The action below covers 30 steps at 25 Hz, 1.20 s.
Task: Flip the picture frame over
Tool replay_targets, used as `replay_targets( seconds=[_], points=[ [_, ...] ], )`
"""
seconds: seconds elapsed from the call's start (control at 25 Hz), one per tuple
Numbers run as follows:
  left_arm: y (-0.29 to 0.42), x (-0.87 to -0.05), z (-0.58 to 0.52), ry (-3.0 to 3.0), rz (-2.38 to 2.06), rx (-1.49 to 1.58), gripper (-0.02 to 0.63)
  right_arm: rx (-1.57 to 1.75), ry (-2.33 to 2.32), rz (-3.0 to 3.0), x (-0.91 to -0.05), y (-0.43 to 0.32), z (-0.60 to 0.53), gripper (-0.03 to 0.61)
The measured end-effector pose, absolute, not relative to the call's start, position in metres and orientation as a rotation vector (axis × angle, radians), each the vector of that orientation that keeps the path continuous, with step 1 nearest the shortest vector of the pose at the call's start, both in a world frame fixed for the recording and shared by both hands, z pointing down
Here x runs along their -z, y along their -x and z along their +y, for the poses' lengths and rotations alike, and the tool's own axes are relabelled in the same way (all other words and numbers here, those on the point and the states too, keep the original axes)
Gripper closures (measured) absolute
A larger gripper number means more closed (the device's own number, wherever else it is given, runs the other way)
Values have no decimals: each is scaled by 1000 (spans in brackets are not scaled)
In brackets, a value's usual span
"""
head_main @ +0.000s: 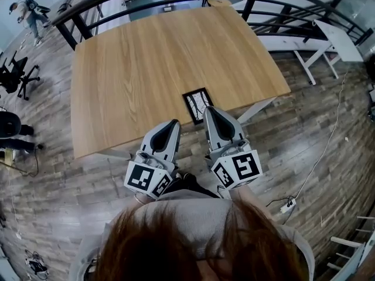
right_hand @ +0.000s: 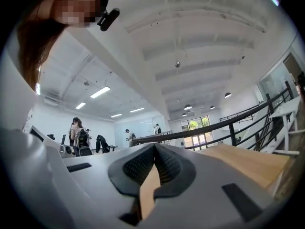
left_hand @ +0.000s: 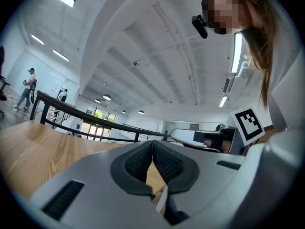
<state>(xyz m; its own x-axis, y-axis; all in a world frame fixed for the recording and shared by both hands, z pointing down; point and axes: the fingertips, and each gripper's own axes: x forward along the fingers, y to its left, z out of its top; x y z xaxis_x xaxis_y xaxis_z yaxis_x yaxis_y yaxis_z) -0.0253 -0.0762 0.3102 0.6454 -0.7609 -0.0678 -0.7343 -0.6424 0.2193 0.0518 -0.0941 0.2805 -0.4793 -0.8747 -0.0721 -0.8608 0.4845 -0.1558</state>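
a person stands at the near edge of a wooden table point(head_main: 146, 57), seen from above. the picture frame point(head_main: 197, 105) lies flat on the table top, just inside that near edge and a little right of its middle. it has a dark border around a pale panel with dark lines; whether that panel is its front or its back cannot be told.

the left gripper point(head_main: 174, 123) and right gripper point(head_main: 208, 109) are held side by side close to the body, pointing roughly level across the table. each gripper's own view shows its jaws pressed together with nothing between them. the right tip overlaps the frame's near right corner in the head view, but seems to hang above it, not touching.

judgement: no grip is in hand, so this is a pause. a flip from here would call for opening a pair of jaws, lowering to a thin edge and pinching it.

the frame's long axis runs away from the person, its far end leaning slightly left.
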Motion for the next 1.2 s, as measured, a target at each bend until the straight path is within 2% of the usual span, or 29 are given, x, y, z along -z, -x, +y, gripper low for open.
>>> replay_targets(
  seconds=[0.36,1.2],
  points=[
    [18,-304,-74,-2710,-1219,237,606,93,1506,2636,-280,-37,-87,566],
    [25,-307,-79,-2700,-1247,244,606,256,1460,2663,-301,-23,-91,566]
  ],
)
